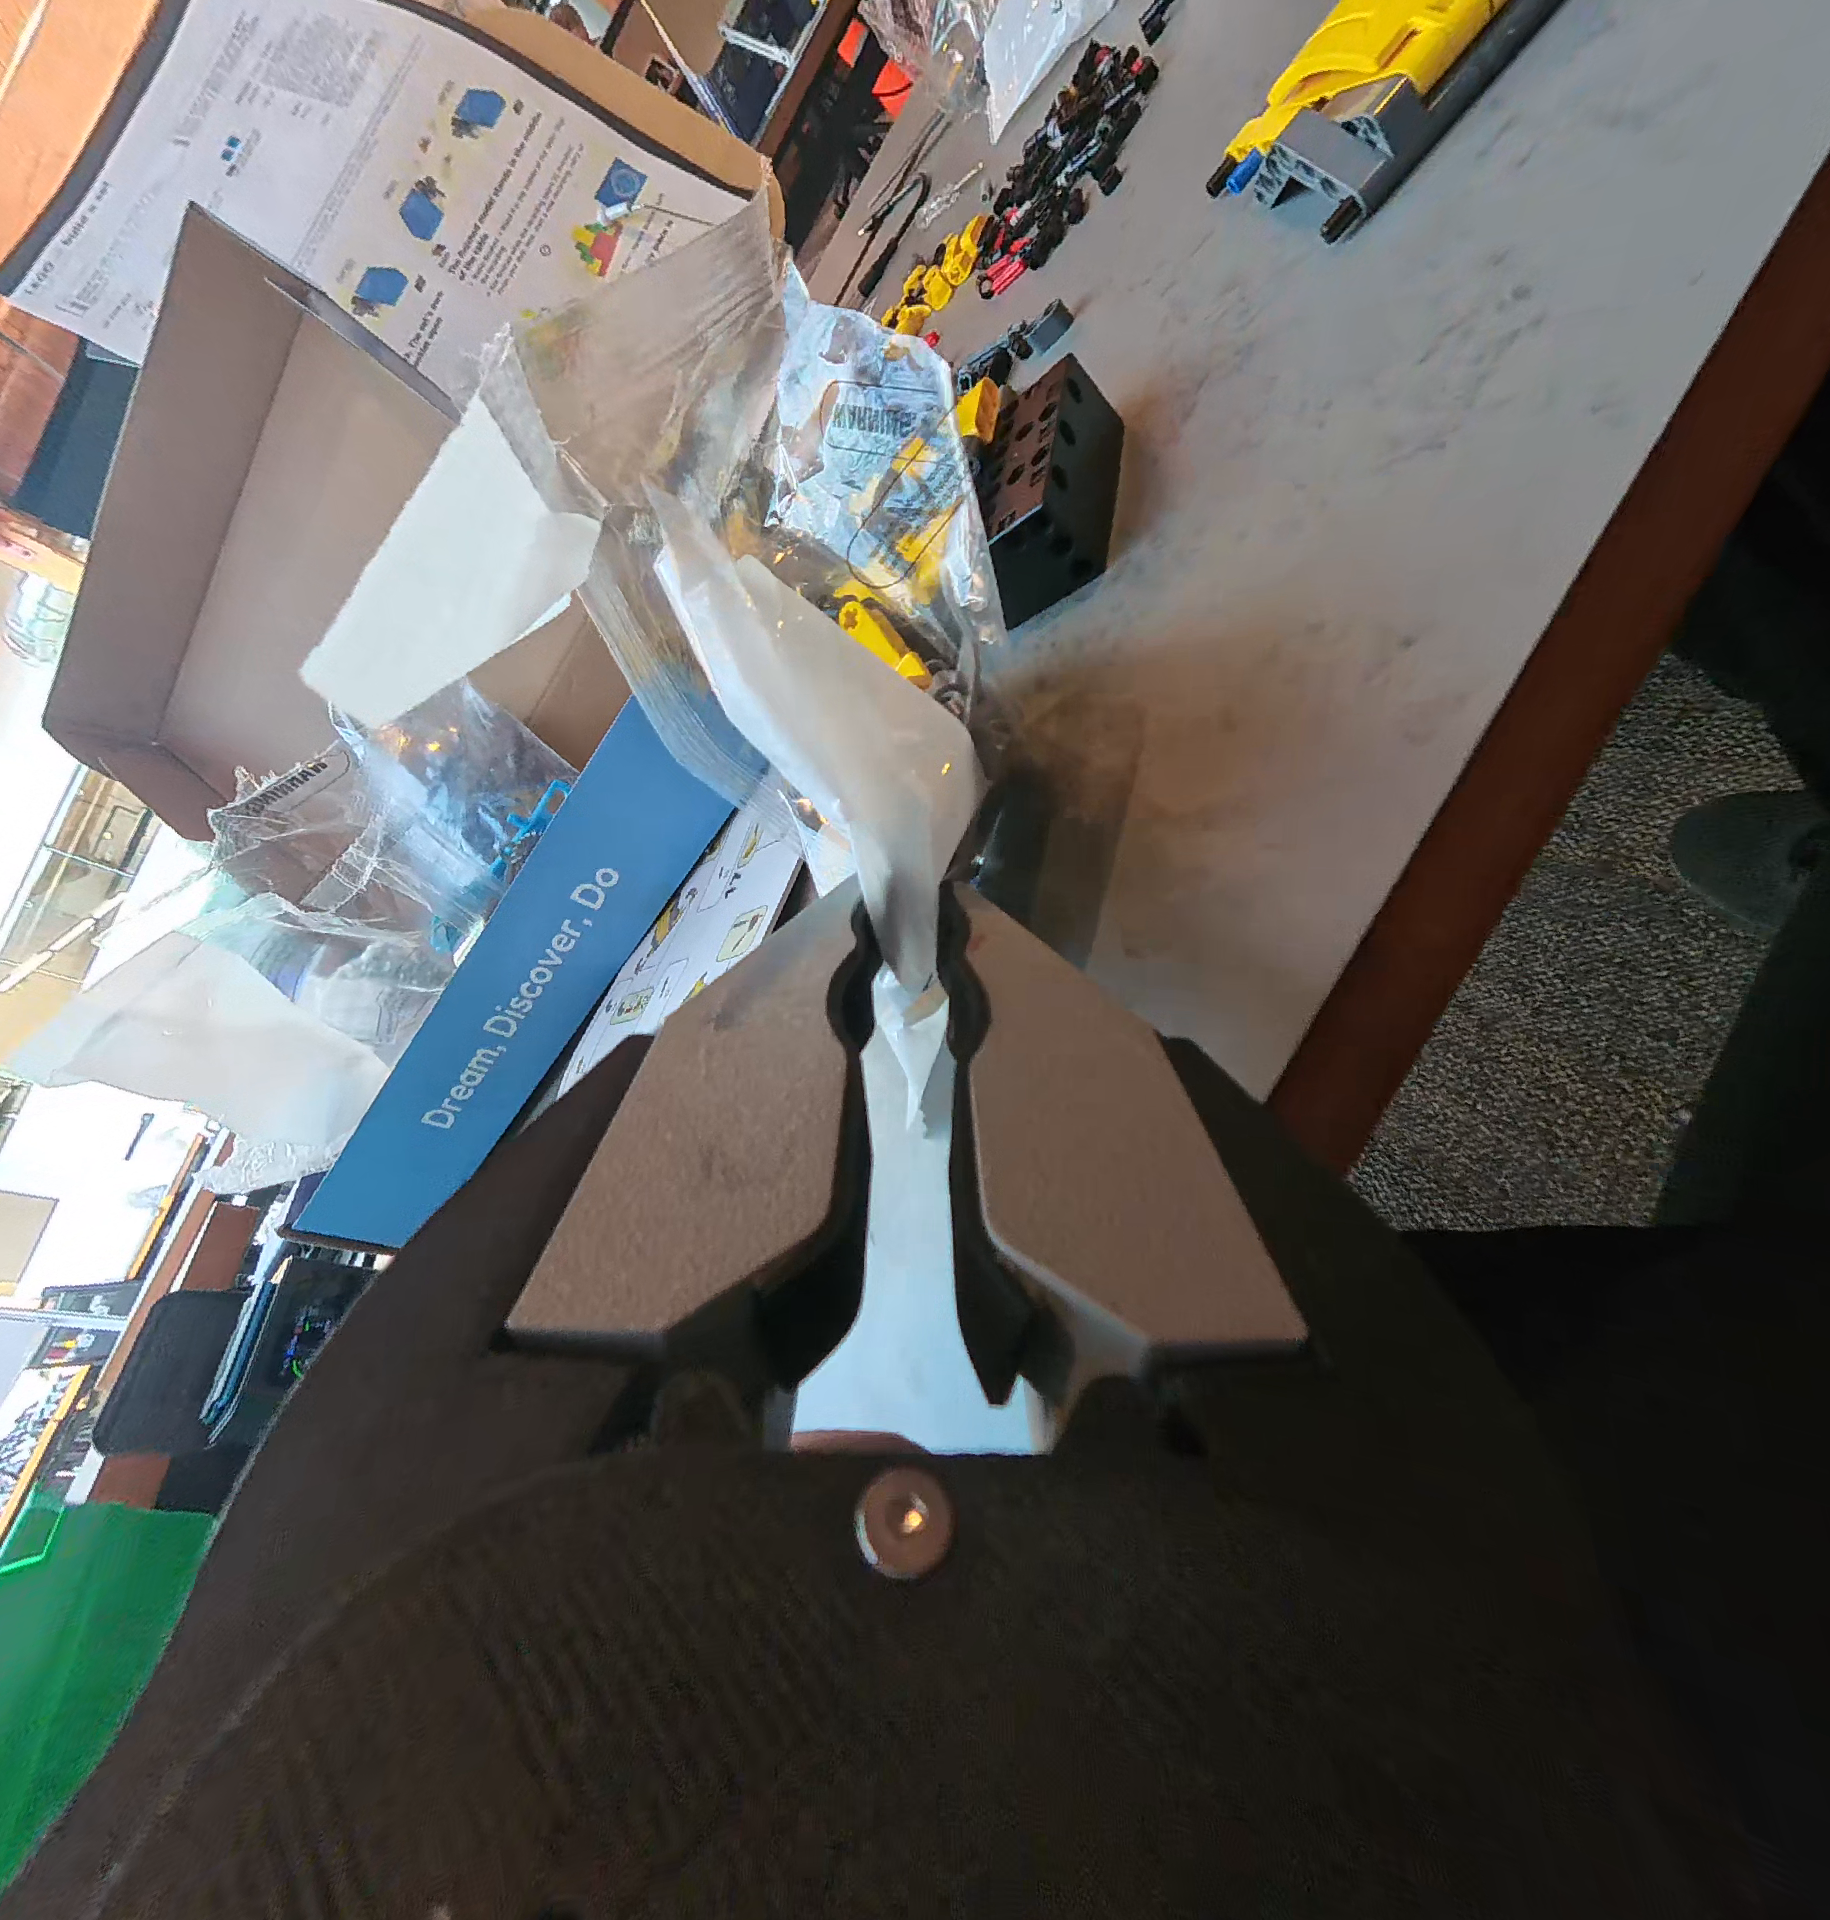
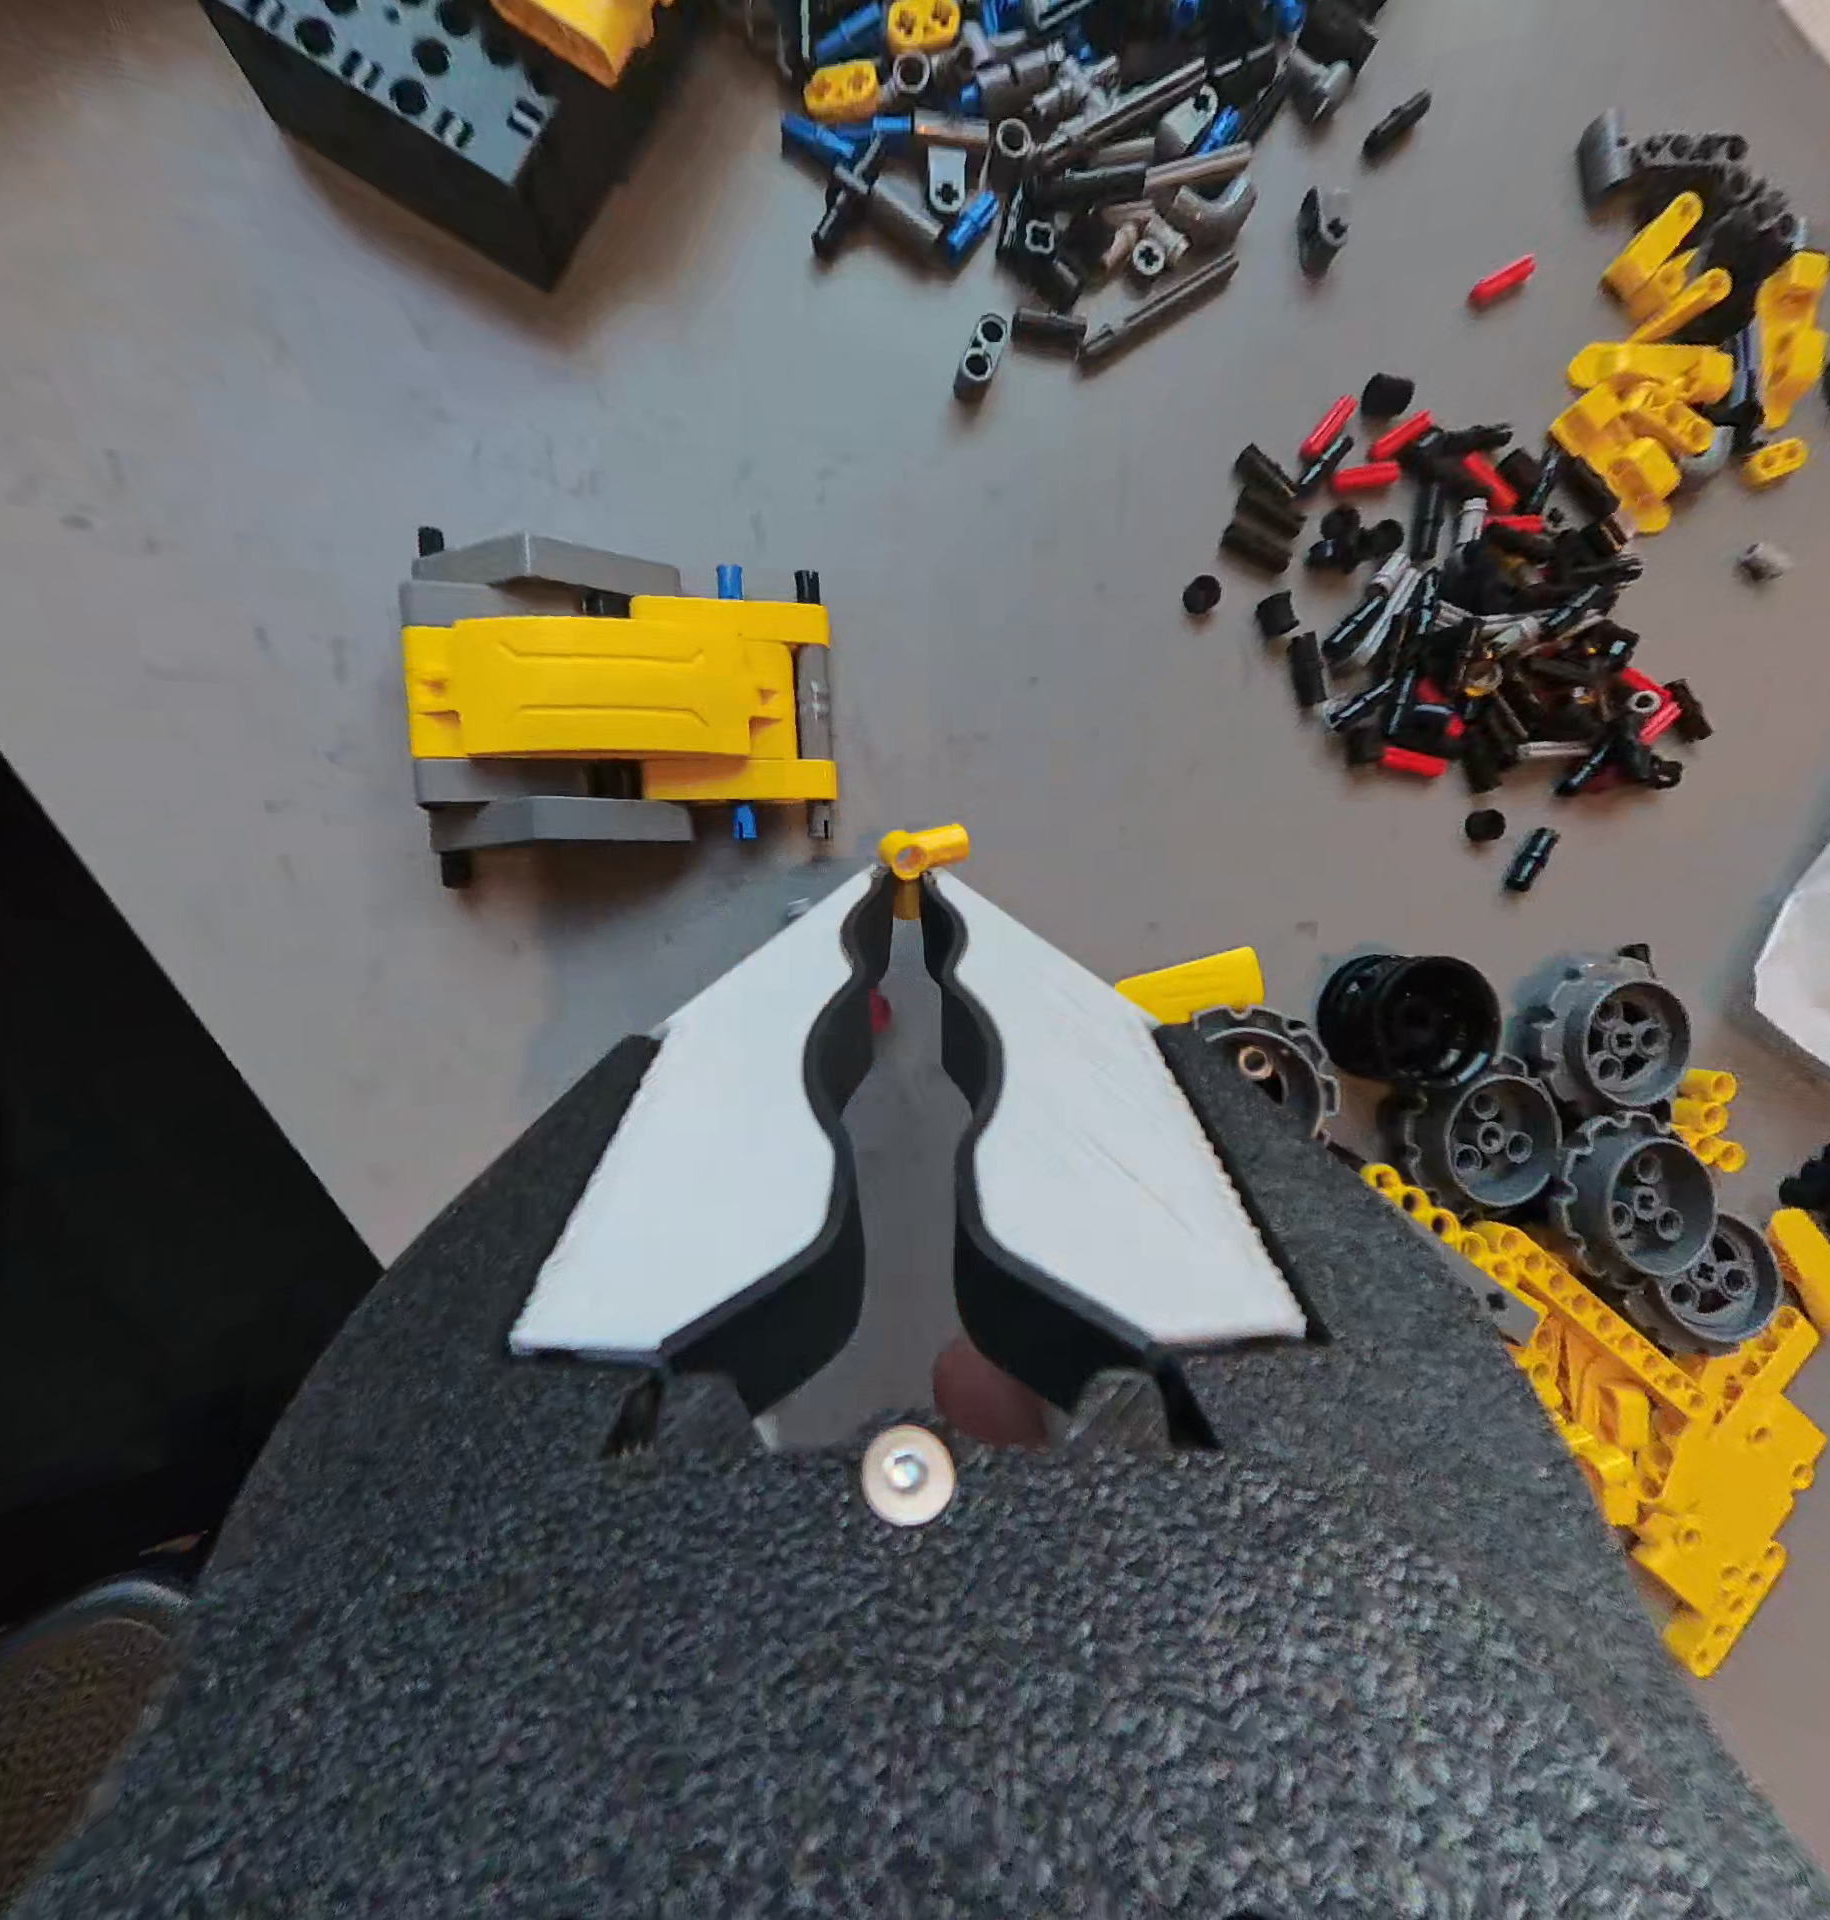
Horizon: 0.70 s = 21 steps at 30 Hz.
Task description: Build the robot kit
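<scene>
I have the left gripper [image 1: 906, 956] clenched on a clear plastic parts bag [image 1: 838, 582] lifted ahead of it, and the right gripper [image 2: 906, 883] pinching a yellow connector piece [image 2: 921, 852] at its tips, above the grey table [image 2: 267, 416] just beside the yellow-and-grey subassembly [image 2: 620, 707].

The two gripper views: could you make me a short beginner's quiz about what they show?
1. True or false: the right gripper is shut on a small yellow connector piece.
2. What does the left gripper hold? A) a black block B) a clear plastic bag of parts C) a wheel
3. Fill in: the half-built yellow and grey model lies on the ____.

Key:
1. True; the piece is pinched at the fingertips.
2. B; the clear plastic bag of parts is clamped by its end, with the black block behind it on the table.
3. Table.
</scene>
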{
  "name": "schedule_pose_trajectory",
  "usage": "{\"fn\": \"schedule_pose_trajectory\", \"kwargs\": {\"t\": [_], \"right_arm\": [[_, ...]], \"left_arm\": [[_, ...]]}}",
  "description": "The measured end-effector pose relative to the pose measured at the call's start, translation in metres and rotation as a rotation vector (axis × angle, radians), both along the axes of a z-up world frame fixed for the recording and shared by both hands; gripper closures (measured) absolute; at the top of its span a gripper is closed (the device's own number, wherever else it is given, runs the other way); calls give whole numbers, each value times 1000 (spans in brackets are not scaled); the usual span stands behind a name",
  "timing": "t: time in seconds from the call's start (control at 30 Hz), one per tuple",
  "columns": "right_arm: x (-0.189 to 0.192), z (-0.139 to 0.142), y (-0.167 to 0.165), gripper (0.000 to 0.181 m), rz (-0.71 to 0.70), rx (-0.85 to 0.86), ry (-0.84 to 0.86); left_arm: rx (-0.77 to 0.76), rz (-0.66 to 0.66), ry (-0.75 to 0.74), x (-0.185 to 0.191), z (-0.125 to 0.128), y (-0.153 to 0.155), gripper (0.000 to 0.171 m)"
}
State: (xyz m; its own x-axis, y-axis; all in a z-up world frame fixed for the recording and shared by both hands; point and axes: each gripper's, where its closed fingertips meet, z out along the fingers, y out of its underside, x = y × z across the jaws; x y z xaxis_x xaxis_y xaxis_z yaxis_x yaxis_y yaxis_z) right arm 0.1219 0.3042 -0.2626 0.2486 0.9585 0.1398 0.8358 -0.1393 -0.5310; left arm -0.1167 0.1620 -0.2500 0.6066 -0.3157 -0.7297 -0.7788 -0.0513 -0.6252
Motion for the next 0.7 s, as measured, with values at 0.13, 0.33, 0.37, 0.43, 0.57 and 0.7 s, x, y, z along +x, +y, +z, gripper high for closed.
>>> {"fn": "schedule_pose_trajectory", "kwargs": {"t": [0.13, 0.33, 0.37, 0.43, 0.57, 0.7], "right_arm": [[2, -13, -1, 174, 9, -67, -61], [6, -10, 0, 170, 4, -72, -88], [4, -3, -1, 170, 0, -62, -68], [-13, 23, -12, 170, 14, -64, 27], [-93, 97, -81, 177, 229, -117, 340], [-171, 119, -154, 181, 440, -190, 433]], "left_arm": [[-1, 2, 6, 1, 0, 1, 166], [-2, -1, -3, 1, 0, 0, 166], [-2, -2, -2, 1, 0, 0, 166], [-2, -3, -5, 1, 0, -1, 166], [-4, -5, -12, 1, 0, 0, 166], [-7, -13, -1, 4, 0, 0, 166]]}}
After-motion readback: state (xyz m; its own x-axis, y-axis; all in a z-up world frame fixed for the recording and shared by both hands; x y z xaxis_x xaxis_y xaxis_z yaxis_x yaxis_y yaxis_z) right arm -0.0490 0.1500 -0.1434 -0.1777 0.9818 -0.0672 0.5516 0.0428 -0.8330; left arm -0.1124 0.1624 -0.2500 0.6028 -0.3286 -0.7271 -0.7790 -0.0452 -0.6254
